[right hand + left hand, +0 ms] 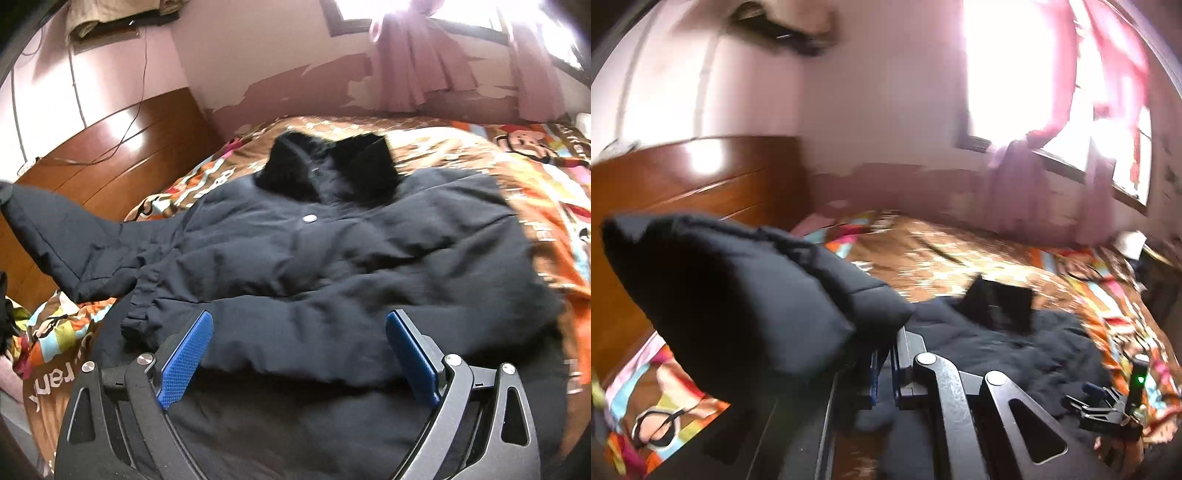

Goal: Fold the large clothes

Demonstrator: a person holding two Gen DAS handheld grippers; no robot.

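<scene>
Large black padded winter jacket (332,251) lies front-up on the bed's brown cartoon-print cover (461,147), black fur collar (325,166) toward the far pink wall. Left tongs (882,373): blue pads pressed close together, pinching the black quilted sleeve (738,295), which is raised off the cover. Right tongs (295,354): blue pads (184,358) spread wide, holding nothing, poised over the jacket's near hem. Wooden headboard (110,147) at left.

bed (480,155) | patterned brown-orange cover | black jacket (332,258) spread flat on it
</scene>
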